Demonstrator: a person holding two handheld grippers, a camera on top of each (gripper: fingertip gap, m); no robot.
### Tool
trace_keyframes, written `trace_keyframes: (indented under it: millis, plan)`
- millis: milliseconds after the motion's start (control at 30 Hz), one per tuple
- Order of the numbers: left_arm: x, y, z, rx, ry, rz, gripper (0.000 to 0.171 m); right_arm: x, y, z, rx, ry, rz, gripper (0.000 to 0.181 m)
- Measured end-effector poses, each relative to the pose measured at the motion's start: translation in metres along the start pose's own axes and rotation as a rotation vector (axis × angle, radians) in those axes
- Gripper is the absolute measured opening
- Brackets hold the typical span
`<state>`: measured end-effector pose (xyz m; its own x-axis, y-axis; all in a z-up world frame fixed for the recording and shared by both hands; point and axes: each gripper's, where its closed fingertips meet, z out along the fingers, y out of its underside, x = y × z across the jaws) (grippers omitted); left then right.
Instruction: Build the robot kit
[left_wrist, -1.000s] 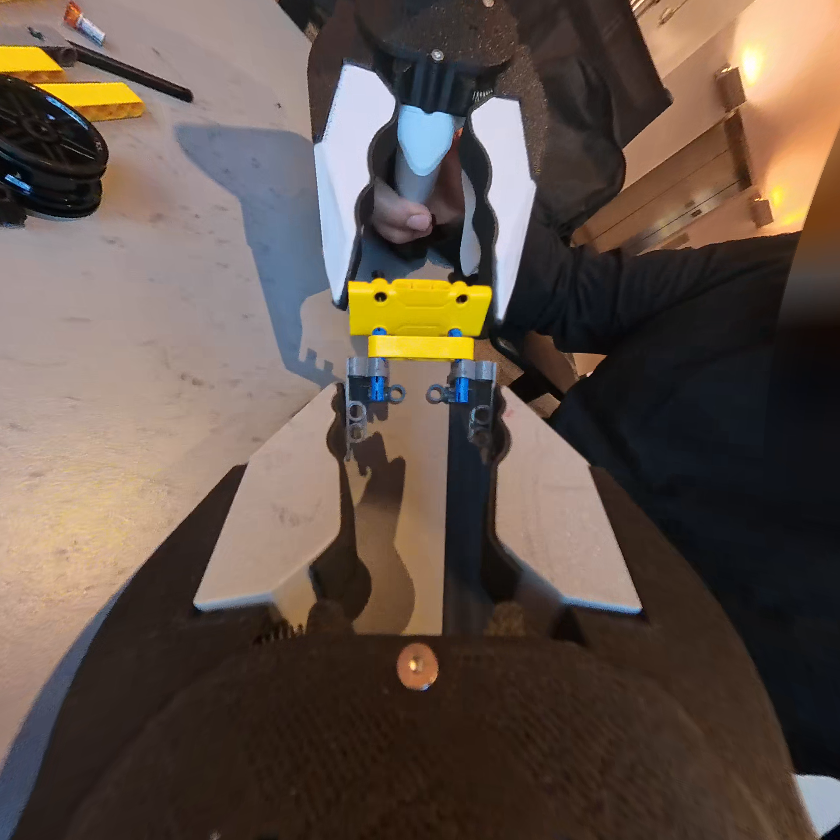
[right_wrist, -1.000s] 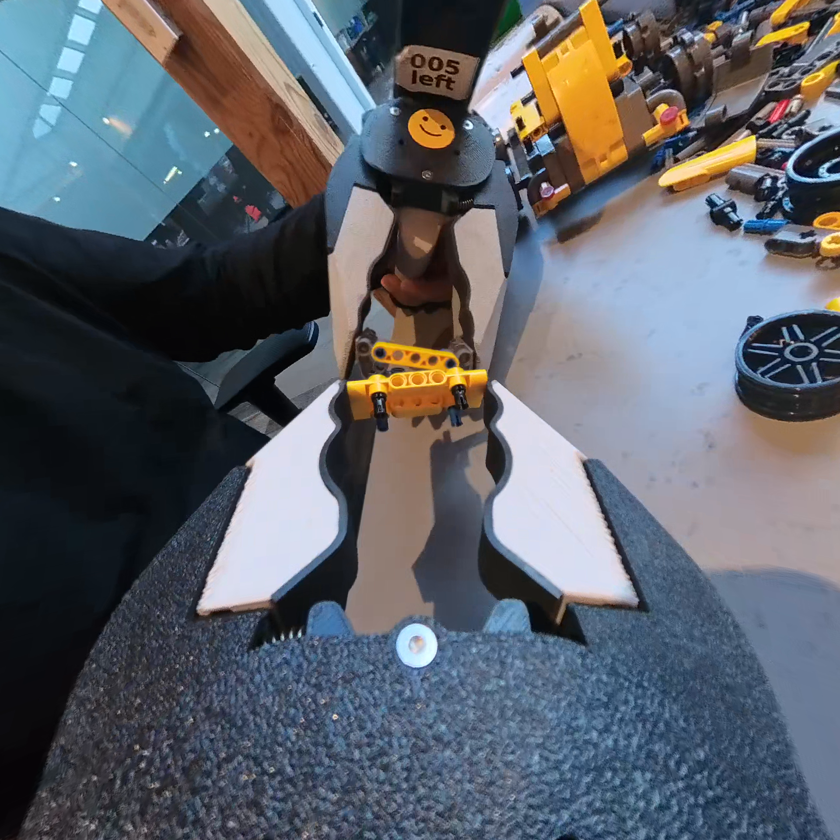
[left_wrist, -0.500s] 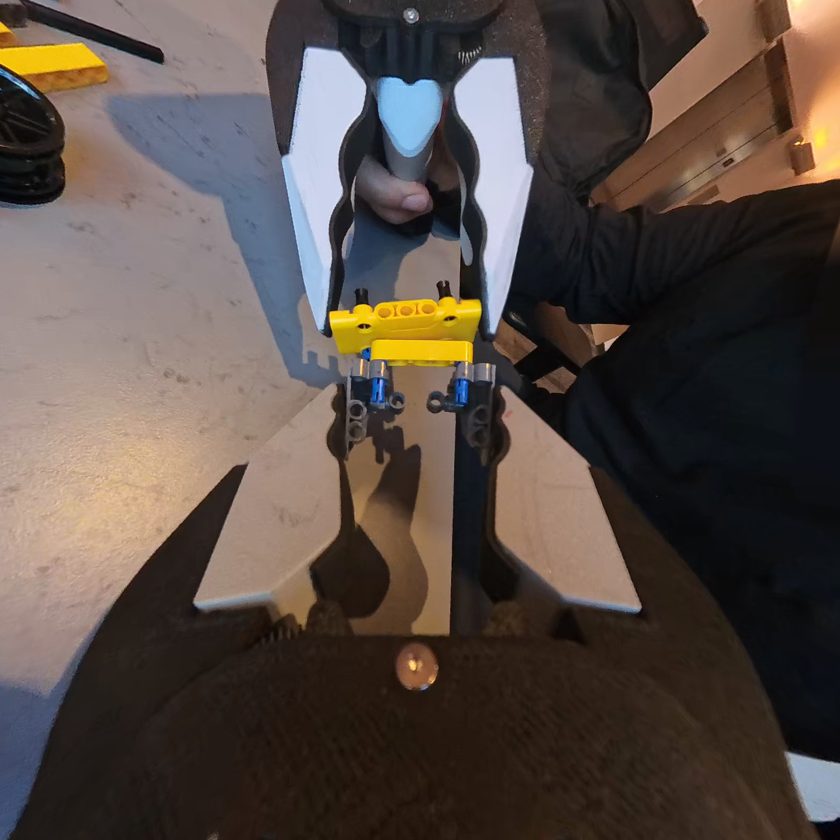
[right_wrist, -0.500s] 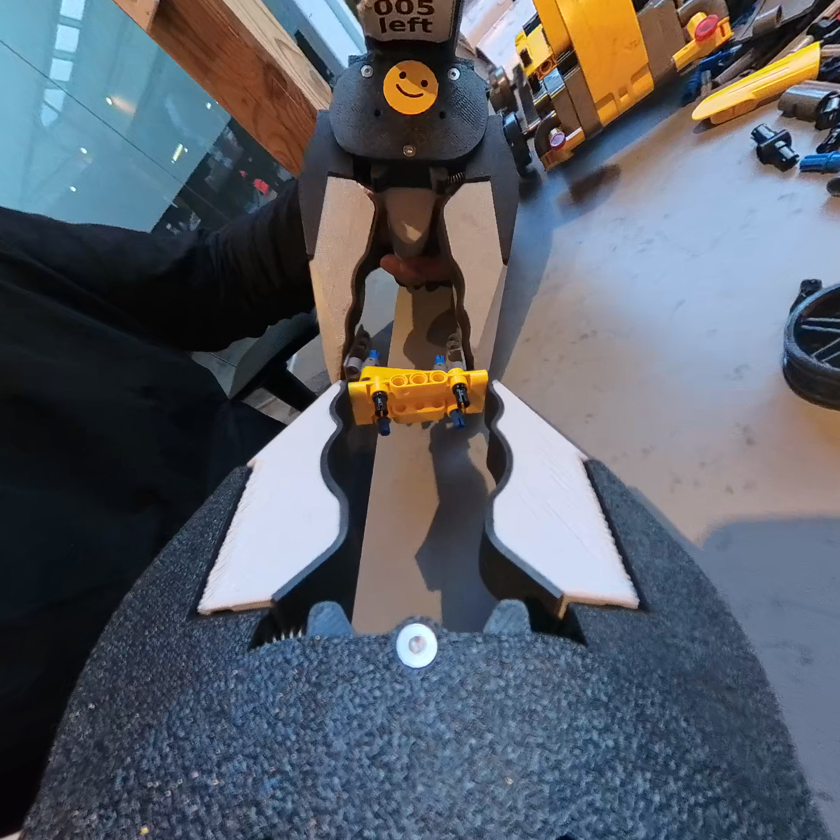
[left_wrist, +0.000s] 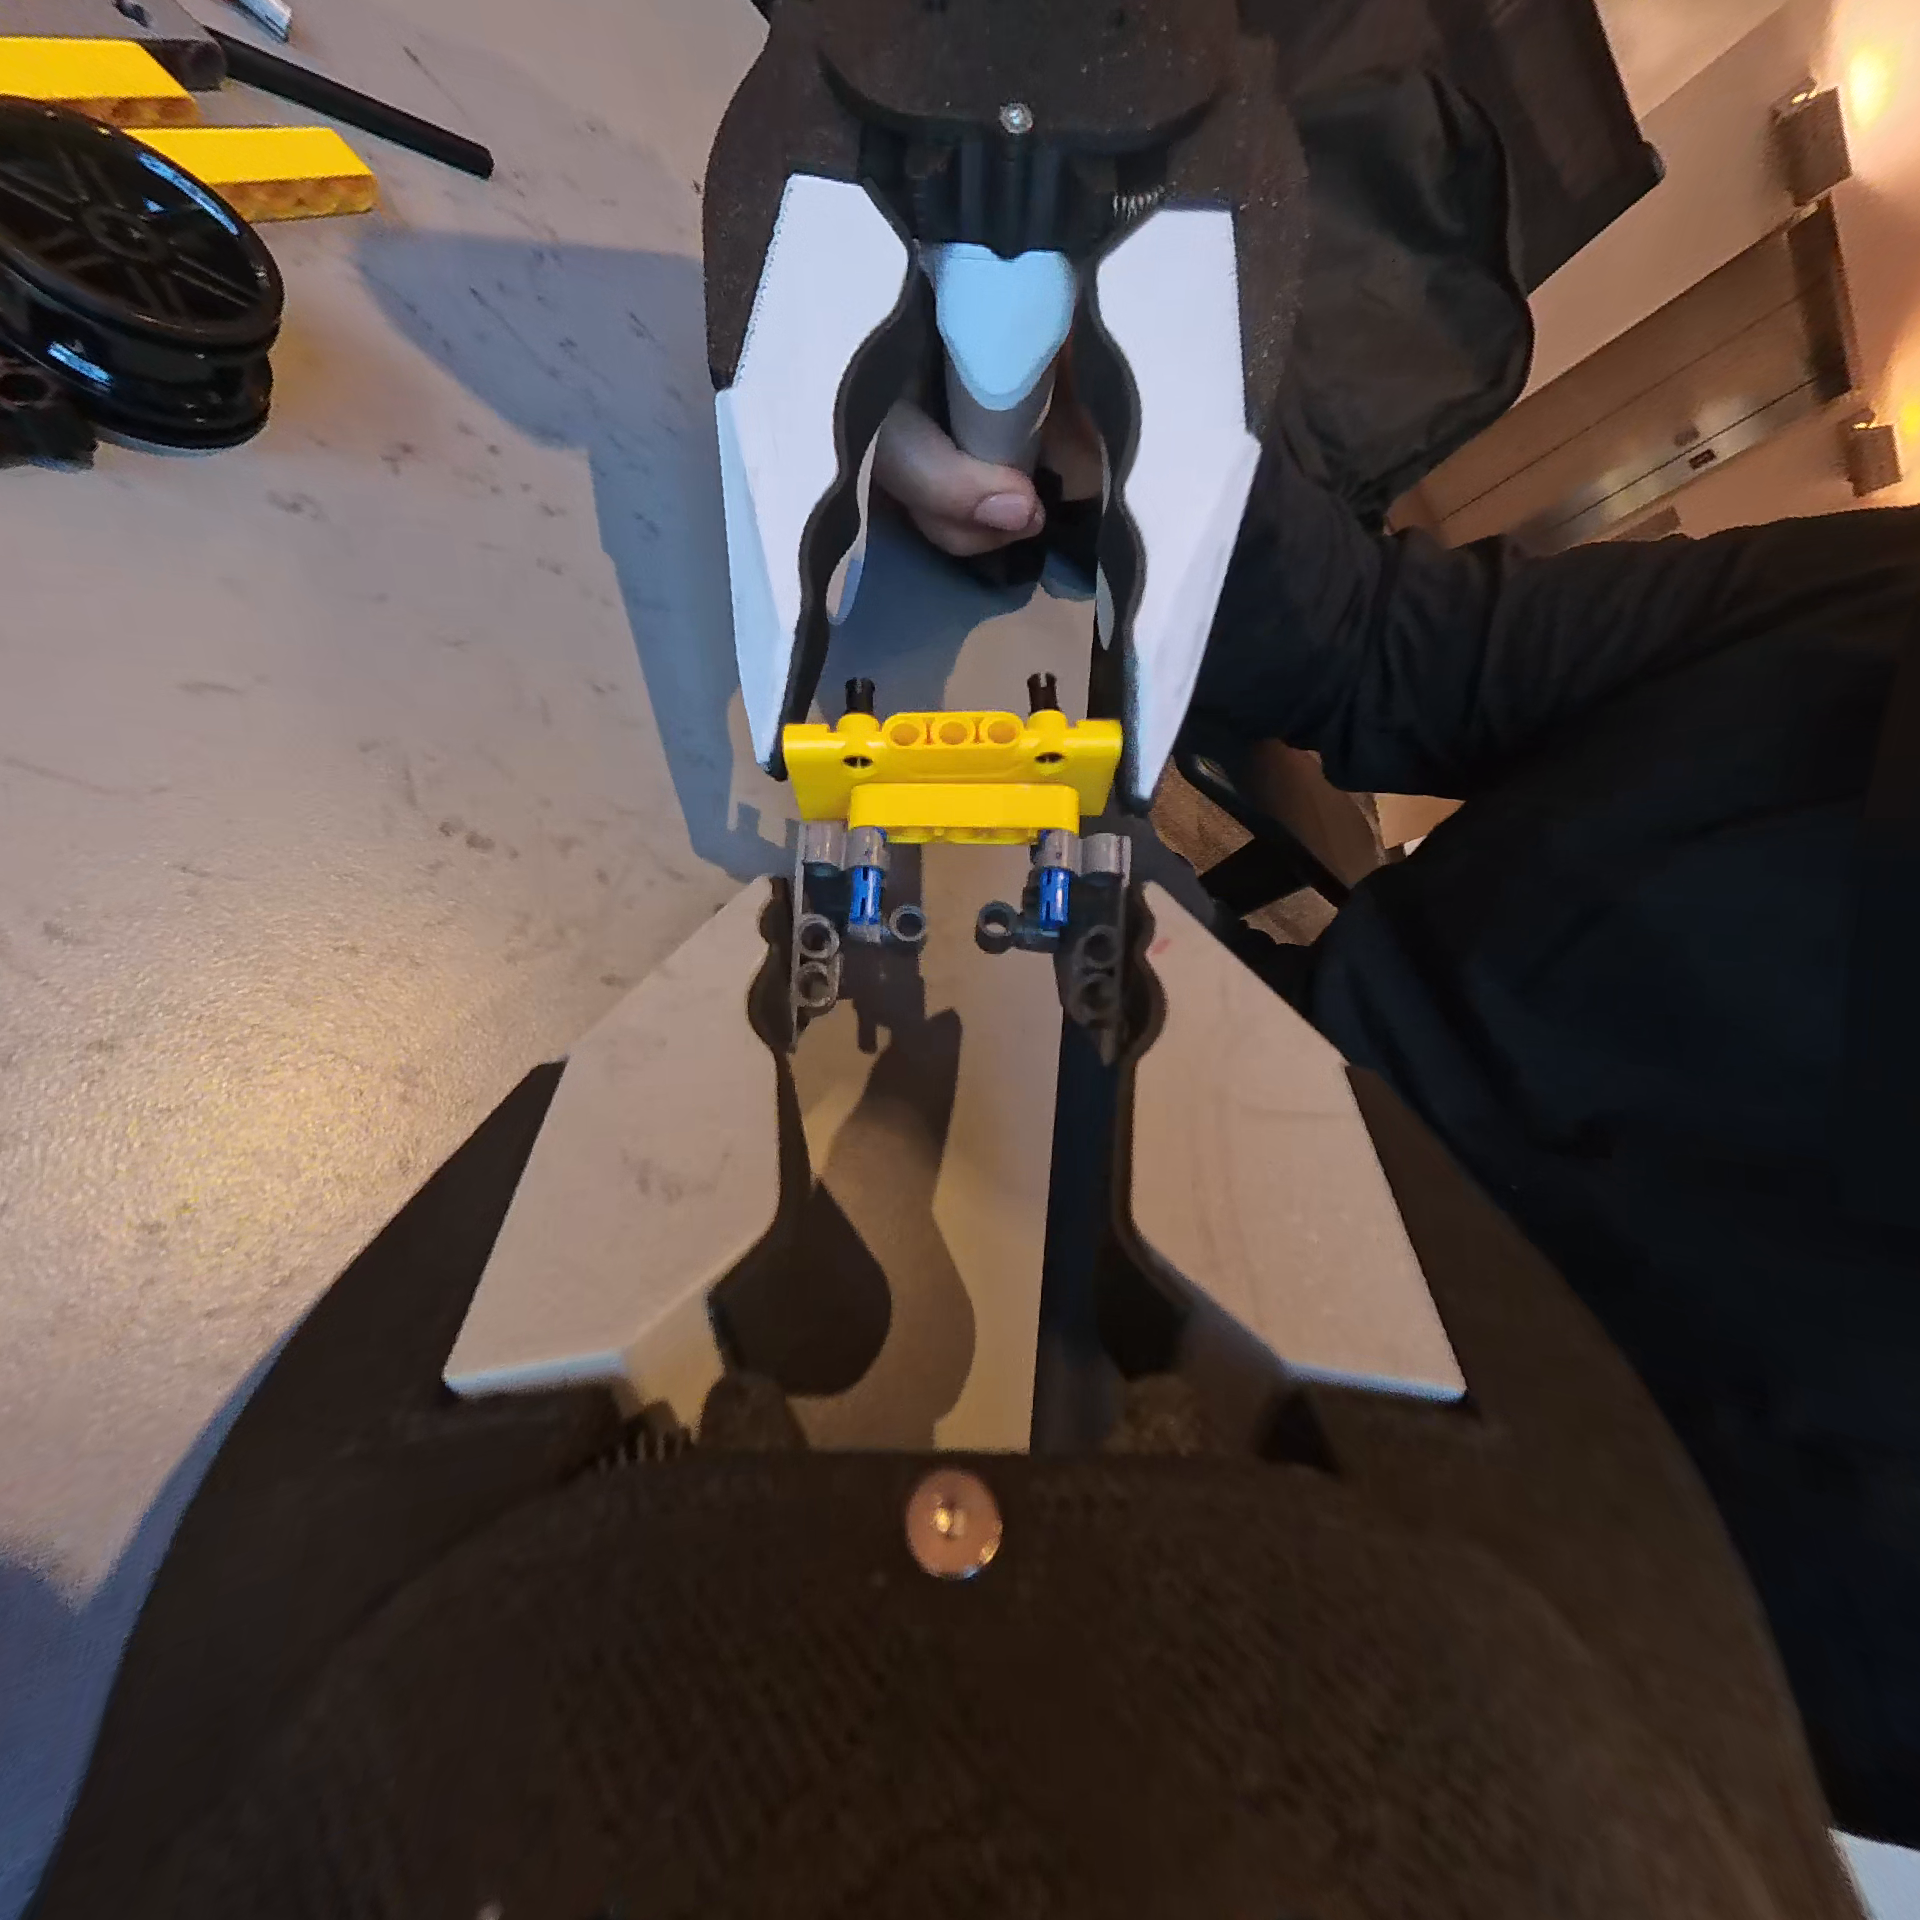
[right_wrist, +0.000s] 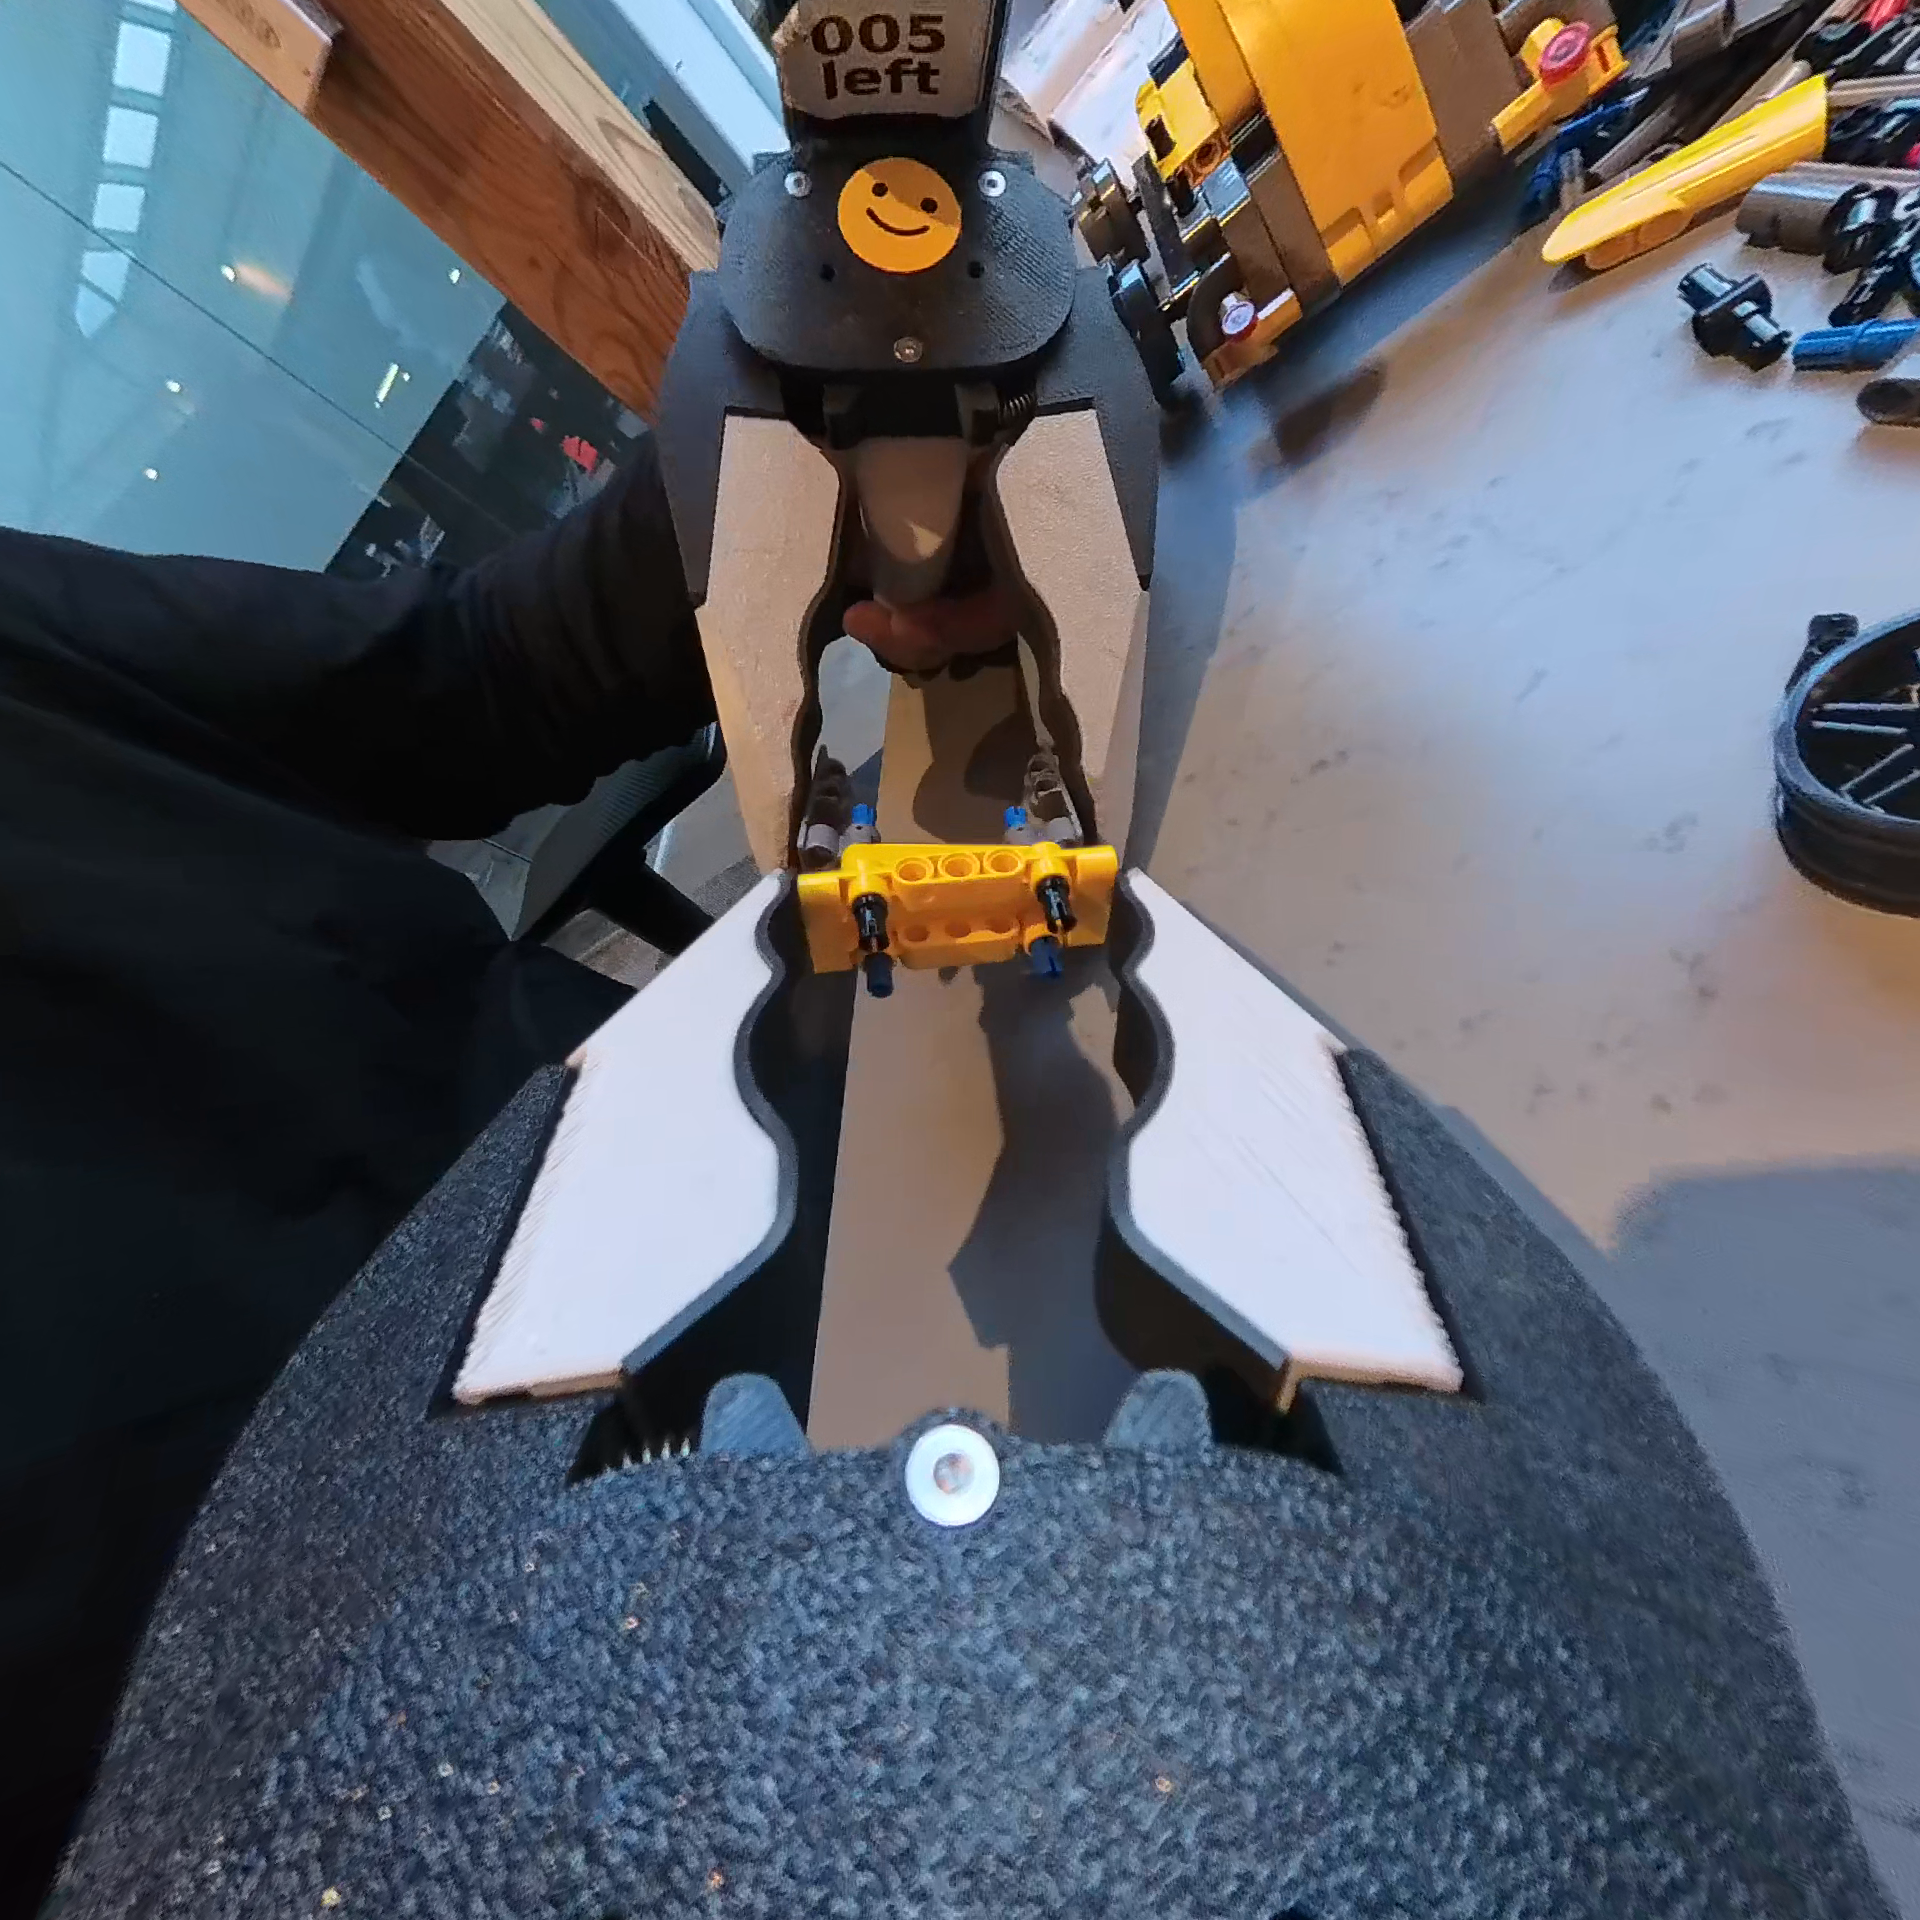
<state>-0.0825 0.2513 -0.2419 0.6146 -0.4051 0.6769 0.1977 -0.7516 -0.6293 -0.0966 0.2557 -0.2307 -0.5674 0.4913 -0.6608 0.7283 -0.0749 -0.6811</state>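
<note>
My left gripper (left_wrist: 956, 935) is shut on a small assembly of grey connectors (left_wrist: 821, 951) and blue pins (left_wrist: 862, 894) that carries a short yellow beam (left_wrist: 961, 816). My right gripper (right_wrist: 956, 914) faces it and is shut on a yellow frame piece (right_wrist: 956, 909) with black pins (right_wrist: 868, 920). In the left wrist view the frame piece (left_wrist: 951, 753) sits right against the beam, above the wooden table (left_wrist: 312, 727). Whether they are locked together I cannot tell. The left gripper also shows in the right wrist view (right_wrist: 940, 821).
A black wheel (left_wrist: 114, 281), yellow beams (left_wrist: 260, 171) and a black axle (left_wrist: 353, 104) lie at the far left. In the right wrist view a yellow-and-grey model (right_wrist: 1320, 166), loose parts (right_wrist: 1745, 312) and another wheel (right_wrist: 1860, 748) lie to the right. Black sleeves (left_wrist: 1558, 675) flank the table edge. My right tips are roughly 9 cm from the wheel (right_wrist: 1860, 748). It is also in sight in the left wrist view (left_wrist: 201, 293).
The two grippers have come closer together. The yellow frame piece has tipped so its holed edge shows, and the yellow beam now sits against it instead of apart.
</note>
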Motion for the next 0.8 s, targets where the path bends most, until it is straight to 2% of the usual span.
trace_keyframes:
  millis: [200,800]
  plan:
    - [-0.001,0.000,0.001,-0.001,-0.009,-0.005,0.062,0.001,-0.002,0.001,0.012,-0.017,0.035,0.059]
    - [-0.005,-0.011,-0.002,0.101,0.001,-0.102,0.062,0.005,-0.005,-0.001,0.057,-0.072,0.148,0.059]
